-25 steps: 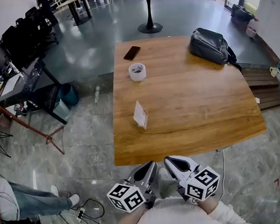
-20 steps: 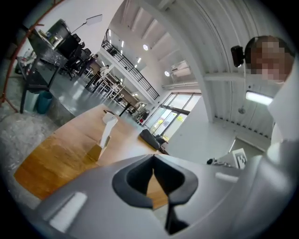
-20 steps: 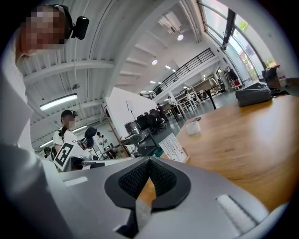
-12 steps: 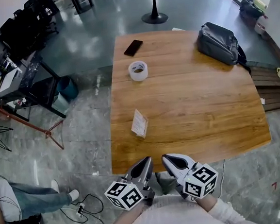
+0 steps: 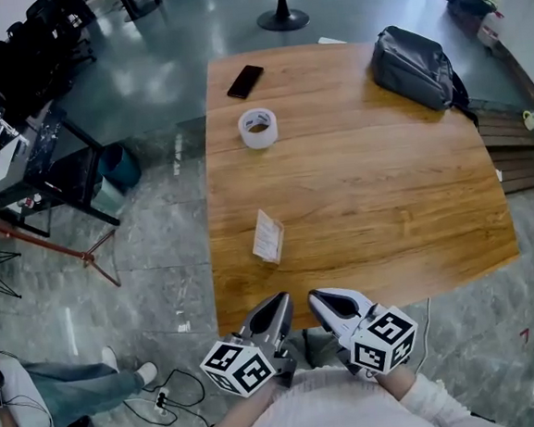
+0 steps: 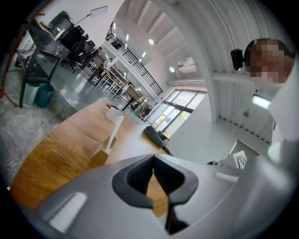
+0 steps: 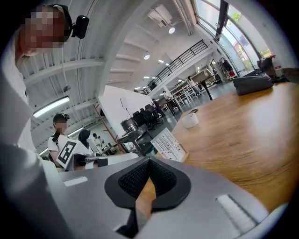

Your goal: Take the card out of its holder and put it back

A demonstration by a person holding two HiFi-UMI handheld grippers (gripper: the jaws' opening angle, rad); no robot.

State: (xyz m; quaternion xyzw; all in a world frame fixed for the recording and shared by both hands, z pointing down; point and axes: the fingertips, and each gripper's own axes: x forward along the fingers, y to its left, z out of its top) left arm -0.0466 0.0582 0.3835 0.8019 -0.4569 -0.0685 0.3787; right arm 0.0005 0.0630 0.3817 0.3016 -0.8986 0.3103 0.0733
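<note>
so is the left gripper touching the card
Apart: the head view shows bare table between the left gripper and the card.

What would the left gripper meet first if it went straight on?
Likely the table top by its near edge; the card in its holder stands left of the left gripper line. Depth is unclear.

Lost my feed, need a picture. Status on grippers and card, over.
Left gripper and right gripper shut, empty, by table's near edge. Card upright in holder, untouched. Nothing between grippers and card.
</note>
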